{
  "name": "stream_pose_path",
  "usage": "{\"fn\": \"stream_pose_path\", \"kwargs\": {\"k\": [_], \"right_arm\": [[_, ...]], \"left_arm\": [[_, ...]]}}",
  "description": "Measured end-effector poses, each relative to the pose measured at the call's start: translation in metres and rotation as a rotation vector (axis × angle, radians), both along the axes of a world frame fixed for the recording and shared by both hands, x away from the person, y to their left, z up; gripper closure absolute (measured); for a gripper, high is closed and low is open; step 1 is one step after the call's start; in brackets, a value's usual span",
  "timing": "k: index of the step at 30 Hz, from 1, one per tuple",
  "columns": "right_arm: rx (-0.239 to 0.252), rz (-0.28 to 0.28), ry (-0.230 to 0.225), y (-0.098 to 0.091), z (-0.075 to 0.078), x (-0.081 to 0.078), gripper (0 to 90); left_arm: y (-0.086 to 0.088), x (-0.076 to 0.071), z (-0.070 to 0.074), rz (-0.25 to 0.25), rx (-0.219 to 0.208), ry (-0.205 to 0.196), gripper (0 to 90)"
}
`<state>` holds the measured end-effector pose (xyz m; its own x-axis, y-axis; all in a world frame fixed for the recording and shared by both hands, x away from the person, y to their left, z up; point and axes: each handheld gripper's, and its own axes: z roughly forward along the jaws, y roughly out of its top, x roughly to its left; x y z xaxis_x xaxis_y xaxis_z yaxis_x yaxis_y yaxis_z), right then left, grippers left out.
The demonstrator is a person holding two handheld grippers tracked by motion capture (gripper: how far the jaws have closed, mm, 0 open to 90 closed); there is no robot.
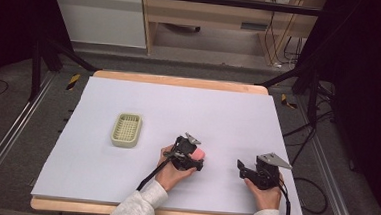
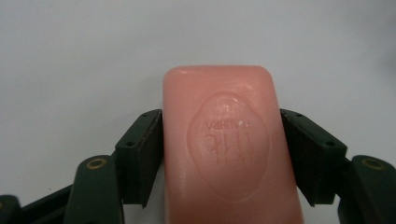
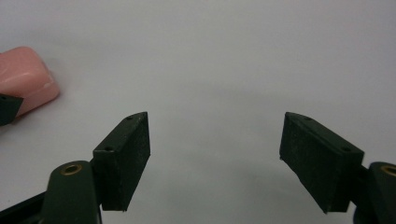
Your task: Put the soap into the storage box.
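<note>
The step in hand looks like the grasp: the left claw point(image 1: 196, 157) has its jaws pressed against the two long sides of the pink rectangular bar of soap point(image 2: 229, 144), which lies flat on the white-covered desk point(image 1: 178, 112) near the middle of its near half, stamped face up. The right claw point(image 3: 215, 158) waits to the right near the front edge, jaws spread wide with nothing between them, the soap off to its left. The pale green slotted plastic soap dish point(image 1: 126, 130) sits well apart to the left and a little farther away. The next move probably calls for lifting the bar clear without it slipping, since soap is smooth, then carrying it left to the dish.
</note>
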<state>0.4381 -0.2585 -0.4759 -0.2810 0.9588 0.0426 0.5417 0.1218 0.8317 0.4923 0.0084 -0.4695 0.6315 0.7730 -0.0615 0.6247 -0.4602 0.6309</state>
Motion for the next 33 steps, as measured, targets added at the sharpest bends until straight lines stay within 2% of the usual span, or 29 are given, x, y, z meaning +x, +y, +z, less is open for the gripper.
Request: {"fn": "stream_pose_path", "kwargs": {"k": [4, 12, 19, 21, 25, 33], "right_arm": [[0.010, 0.003, 0.006, 0.0000, 0.0003, -0.0003, 26.1], [0.004, 0.008, 0.003, -0.0005, -0.0004, 0.0002, 27.3], [0.010, 0.006, -0.003, -0.0004, 0.0014, -0.0007, 27.3], [0.022, 0.006, 0.004, 0.0002, 0.0020, -0.0009, 27.3], [0.016, 0.006, 0.001, -0.0002, 0.0020, -0.0008, 28.0], [0.016, 0.005, 0.005, -0.0009, 0.0014, -0.0008, 28.7]], "left_arm": [[-0.0002, 0.0005, 0.0007, 0.014, -0.008, 0.009, 34.9], [0.0001, 0.0016, 0.0020, 0.010, -0.002, 0.024, 36.4], [-0.0013, 0.0000, 0.0005, 0.004, 0.007, 0.003, 36.0], [-0.0022, -0.0001, 0.0005, 0.001, 0.015, 0.004, 35.9], [-0.0032, 0.0002, 0.0010, -0.004, 0.030, 0.001, 36.2], [-0.0031, 0.0001, 0.0014, -0.007, 0.032, 0.004, 37.0]]}}
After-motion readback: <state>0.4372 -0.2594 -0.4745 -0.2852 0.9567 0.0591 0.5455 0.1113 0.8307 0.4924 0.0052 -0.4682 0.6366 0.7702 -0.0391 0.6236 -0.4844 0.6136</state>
